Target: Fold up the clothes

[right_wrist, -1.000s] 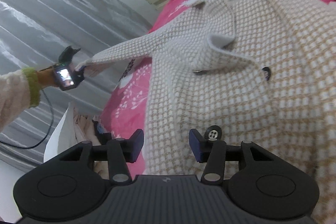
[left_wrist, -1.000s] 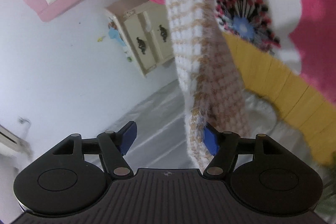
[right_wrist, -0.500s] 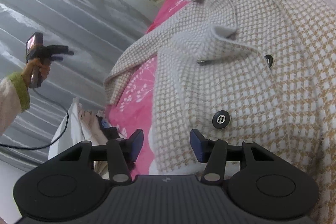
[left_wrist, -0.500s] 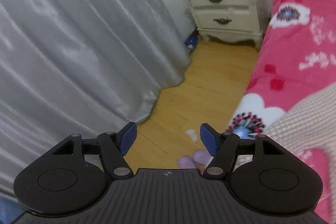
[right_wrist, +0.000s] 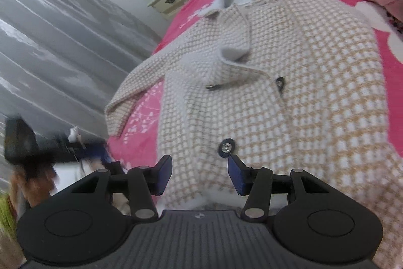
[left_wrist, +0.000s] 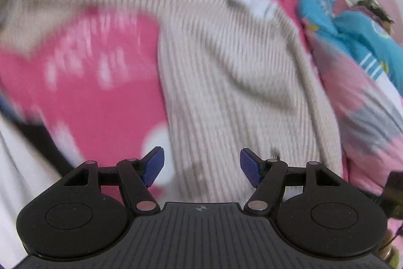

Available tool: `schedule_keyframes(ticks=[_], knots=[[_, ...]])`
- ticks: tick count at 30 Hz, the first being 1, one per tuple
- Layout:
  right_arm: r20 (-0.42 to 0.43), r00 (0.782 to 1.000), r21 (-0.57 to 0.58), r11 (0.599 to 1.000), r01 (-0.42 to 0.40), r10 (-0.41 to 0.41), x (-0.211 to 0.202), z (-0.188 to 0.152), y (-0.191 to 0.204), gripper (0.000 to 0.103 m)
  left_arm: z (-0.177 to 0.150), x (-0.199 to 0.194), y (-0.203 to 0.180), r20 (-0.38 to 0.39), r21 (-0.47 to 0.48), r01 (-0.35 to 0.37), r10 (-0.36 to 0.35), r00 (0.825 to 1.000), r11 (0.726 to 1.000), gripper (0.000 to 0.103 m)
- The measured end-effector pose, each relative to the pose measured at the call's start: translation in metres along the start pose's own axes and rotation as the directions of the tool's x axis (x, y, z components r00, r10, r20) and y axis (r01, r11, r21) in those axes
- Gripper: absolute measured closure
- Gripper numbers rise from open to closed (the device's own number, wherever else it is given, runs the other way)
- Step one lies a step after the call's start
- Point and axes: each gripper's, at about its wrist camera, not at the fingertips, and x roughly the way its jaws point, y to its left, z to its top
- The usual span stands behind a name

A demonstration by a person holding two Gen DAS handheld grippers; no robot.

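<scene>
Checked jacket spread flat on the pink floral bedspread, collar up at 12 o'clock in the right wrist view, hem down at 6 o'clock. Long axis running from 6 to 12, straight away from the right gripper. One sleeve trailing off toward 9 o'clock, draped over the bed edge by the grey curtain.

Right gripper parked at the hem, jaws released, nothing pinched. Hem cloth showing in the gap between the blue pads, a dark button just above the right-hand pad at 1 o'clock. Whether the pads brush the fabric: cannot tell.

Left gripper also slack and empty, jaws standing wide. Picture badly smeared. Jacket body filling its view from 12 down to 6 o'clock, the sleeve arcing off toward 10 o'clock over the pink cover. Fabric ahead of the pads, not clamped. Seen from the right wrist, a blur at 8 o'clock, off the bed edge beside the loose sleeve.

Likely next: folding that sleeve in across the body. Left side nearer the sleeve, so probably its job; right side already placed for the hem. Pile of bright clothes waiting at 2 o'clock in the left view.
</scene>
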Motion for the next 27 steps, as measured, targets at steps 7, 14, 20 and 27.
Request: schedule_keyframes(ticks=[7,14,20,27], knots=[[-0.035,0.997,-0.042,0.996,0.073,-0.074,-0.002,-0.008,0.000,0.050,-0.050,0.048,0.029,0.028,-0.091,0.019,-0.016,0.999,0.996,0.037],[0.035,0.952,-0.187,0.933,0.307,-0.306,0.001,-0.008,0.000,0.052,-0.058,0.044,-0.010,0.071,0.042,0.040,-0.043,0.997,0.998,0.043],[0.193,0.851,-0.188,0.832,0.521,-0.489,-0.016,0.003,-0.018,0.055,-0.057,0.039,-0.011,0.085,0.029,-0.006,0.004,0.996,1.000,0.098],[0.185,0.845,-0.177,0.829,0.530,-0.501,-0.037,-0.002,-0.035,0.049,-0.025,-0.030,0.061,0.213,-0.195,0.003,0.040,0.976,0.981,0.099]])
